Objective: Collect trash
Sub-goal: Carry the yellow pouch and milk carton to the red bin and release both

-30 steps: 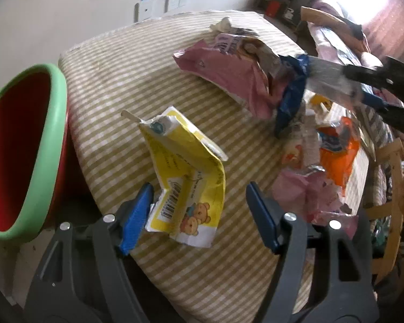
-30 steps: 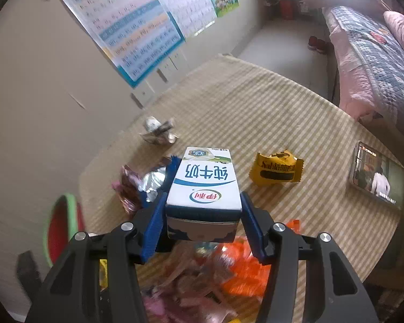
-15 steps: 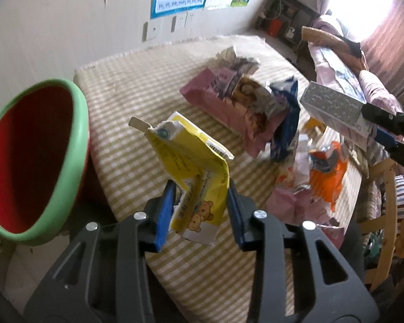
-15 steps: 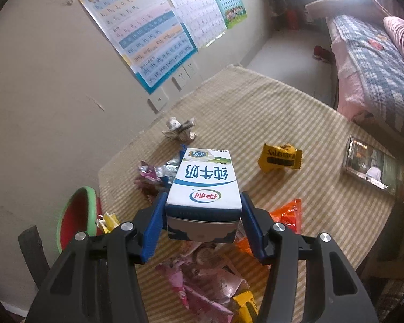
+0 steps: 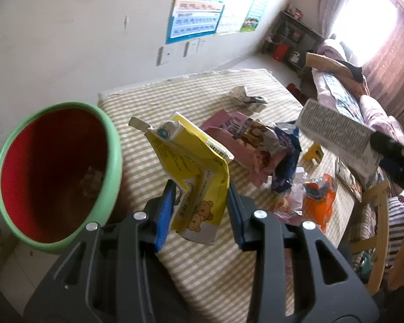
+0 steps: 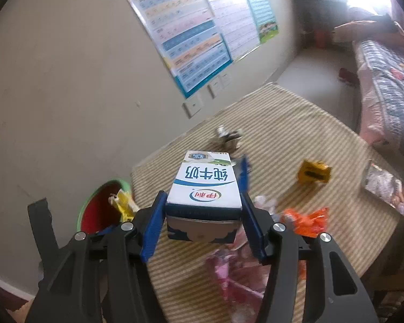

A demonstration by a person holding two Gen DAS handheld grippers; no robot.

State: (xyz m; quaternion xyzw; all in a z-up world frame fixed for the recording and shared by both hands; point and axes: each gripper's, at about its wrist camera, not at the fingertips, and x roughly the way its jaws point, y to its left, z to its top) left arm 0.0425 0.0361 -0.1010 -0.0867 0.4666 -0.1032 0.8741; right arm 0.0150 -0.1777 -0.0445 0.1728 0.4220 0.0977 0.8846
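Observation:
My left gripper (image 5: pixel 200 210) is shut on a crumpled yellow carton (image 5: pixel 191 167) with bears printed on it, held up off the striped table (image 5: pixel 202 263). A bin (image 5: pixel 105 140), red inside with a green rim, stands just left of it, beside the table. My right gripper (image 6: pixel 202 212) is shut on a blue and white milk carton (image 6: pixel 204 188), high over the table; that carton (image 5: pixel 336 137) also shows at the right of the left wrist view. The bin (image 6: pixel 97 210) and the yellow carton (image 6: pixel 124 202) appear lower left in the right wrist view.
More wrappers lie on the table: a pink bag (image 5: pixel 242 137), an orange packet (image 5: pixel 317 199), a crumpled silver wrapper (image 5: pixel 245 98), a small yellow packet (image 6: pixel 313 173) and a flat printed pack (image 6: pixel 387 188) near the right edge. A wooden chair (image 5: pixel 377 231) stands at the right.
The left gripper's jaws shut on the yellow carton and lifted it off the table toward the bin. The right gripper rose with the milk carton, so the table looks farther away.

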